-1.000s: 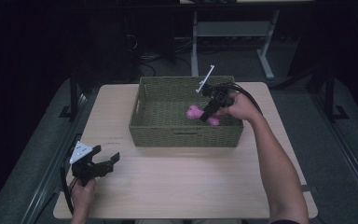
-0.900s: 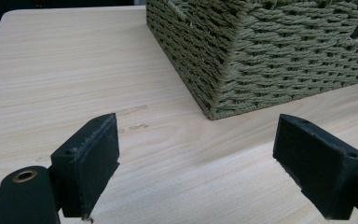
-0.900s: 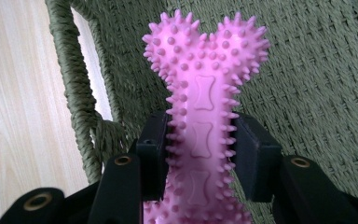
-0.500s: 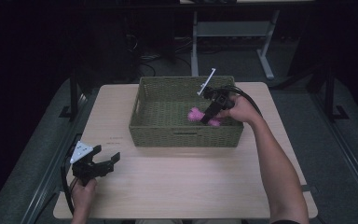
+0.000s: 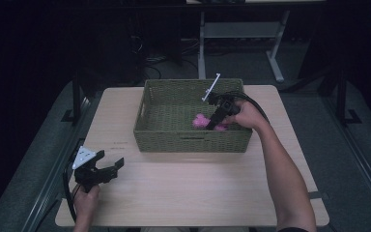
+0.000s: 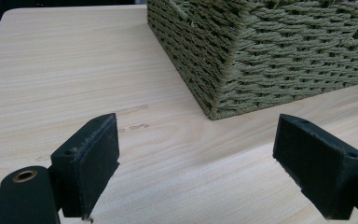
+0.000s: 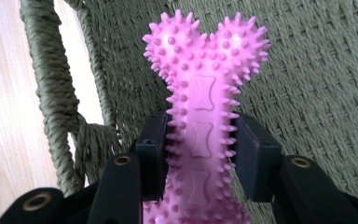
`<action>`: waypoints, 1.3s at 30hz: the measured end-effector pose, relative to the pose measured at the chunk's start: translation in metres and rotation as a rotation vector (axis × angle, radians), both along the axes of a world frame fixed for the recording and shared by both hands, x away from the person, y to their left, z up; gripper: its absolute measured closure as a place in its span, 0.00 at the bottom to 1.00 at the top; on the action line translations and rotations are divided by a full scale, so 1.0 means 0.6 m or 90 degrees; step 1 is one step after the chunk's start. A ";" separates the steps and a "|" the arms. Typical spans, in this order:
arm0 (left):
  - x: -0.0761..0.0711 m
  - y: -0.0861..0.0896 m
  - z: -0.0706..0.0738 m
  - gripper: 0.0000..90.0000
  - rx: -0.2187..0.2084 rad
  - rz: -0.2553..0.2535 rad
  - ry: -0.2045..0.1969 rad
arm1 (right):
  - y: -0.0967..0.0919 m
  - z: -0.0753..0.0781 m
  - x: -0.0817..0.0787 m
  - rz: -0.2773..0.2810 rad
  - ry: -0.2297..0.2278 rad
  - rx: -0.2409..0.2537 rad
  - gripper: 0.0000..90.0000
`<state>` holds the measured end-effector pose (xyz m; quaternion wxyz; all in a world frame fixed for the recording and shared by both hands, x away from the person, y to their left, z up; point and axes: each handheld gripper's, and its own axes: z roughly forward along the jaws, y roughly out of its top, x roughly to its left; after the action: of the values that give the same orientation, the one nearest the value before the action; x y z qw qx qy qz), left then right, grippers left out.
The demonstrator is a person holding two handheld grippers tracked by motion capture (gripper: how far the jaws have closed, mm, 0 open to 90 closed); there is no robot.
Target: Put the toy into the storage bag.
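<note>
Pink spiky bone toy (image 7: 205,126) was clamped at its narrow shaft by the right gripper (image 7: 200,149) inside the woven basket (image 5: 193,140). It was judged light and rubbery. Left gripper (image 6: 196,163) was kept released over the table (image 6: 51,70)

High view: right tongs (image 5: 216,120) sit inside the basket (image 5: 192,140), tips lost vs. the pink toy (image 5: 201,121); can't tell grip from here. Toy mostly covered by tongs and hand, shape unreadable at this size. Basket's near wall hides the floor strip just behind it. Room beyond the table (image 5: 193,188) too dark to make out. Both forearms cut off at bottom edge.

Left gripper view: basket cut off top and right; a pink speck at top-right corner, too small to tell. Left tongs (image 6: 212,161) bodies cropped at bottom.

Right gripper view: toy's lower end cut off by bottom edge and partly behind the pads (image 7: 153,154).
</note>
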<state>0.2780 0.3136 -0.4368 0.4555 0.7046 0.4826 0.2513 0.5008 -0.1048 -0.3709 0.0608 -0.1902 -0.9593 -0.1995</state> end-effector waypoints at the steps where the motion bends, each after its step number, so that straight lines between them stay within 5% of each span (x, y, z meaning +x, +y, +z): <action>1: 0.000 0.000 0.000 0.15 -0.001 -0.001 -0.001 | 0.000 0.000 0.000 -0.001 0.000 0.006 0.64; 22: 0.000 -0.001 0.001 0.15 -0.002 -0.001 0.000 | 0.009 -0.009 -0.002 -0.006 0.007 0.004 0.62; 24: 0.000 -0.002 0.001 0.15 -0.001 -0.002 0.000 | 0.003 -0.007 0.000 -0.011 0.005 0.023 0.61; 39: -0.001 -0.003 0.001 0.15 0.000 -0.005 -0.001 | -0.012 0.008 -0.011 -0.044 -0.005 0.025 0.45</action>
<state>0.2775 0.3121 -0.4361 0.4570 0.7060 0.4799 0.2500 0.4942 -0.1120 -0.3661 0.0537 -0.2212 -0.9484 -0.2208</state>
